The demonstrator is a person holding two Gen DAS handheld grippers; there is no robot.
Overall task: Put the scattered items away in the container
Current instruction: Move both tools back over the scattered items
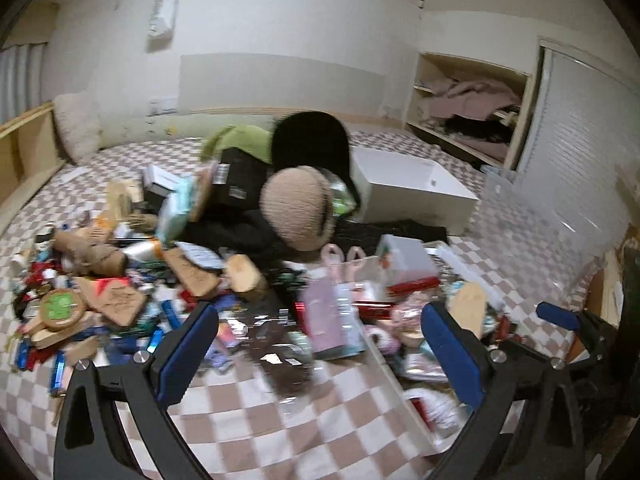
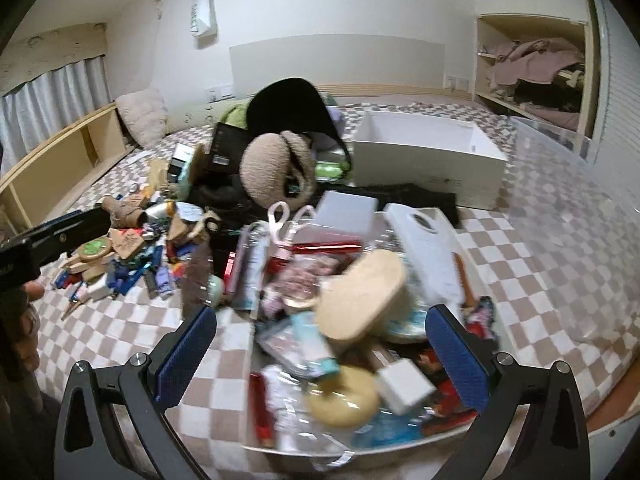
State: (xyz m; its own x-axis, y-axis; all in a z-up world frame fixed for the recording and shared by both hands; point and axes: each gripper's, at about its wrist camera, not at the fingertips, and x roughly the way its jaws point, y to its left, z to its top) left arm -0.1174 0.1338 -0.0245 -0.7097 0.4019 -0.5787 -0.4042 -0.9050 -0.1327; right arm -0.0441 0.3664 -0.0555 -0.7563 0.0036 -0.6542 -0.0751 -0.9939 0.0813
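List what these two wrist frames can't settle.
- Left wrist view: the dark packet between the open fingers of the left gripper is motion-blurred; its label is unreadable.
- Right wrist view: the container has its near rim smeared, and the cork-coloured piece above the open right gripper is blurred.
- Both views: the pile hides whatever lies underneath it.

Your left gripper (image 1: 320, 344) is held forward with its jaws spread wide and nothing between the blue pads. Your right gripper (image 2: 320, 352) is likewise held forward, jaws spread wide, holding nothing.
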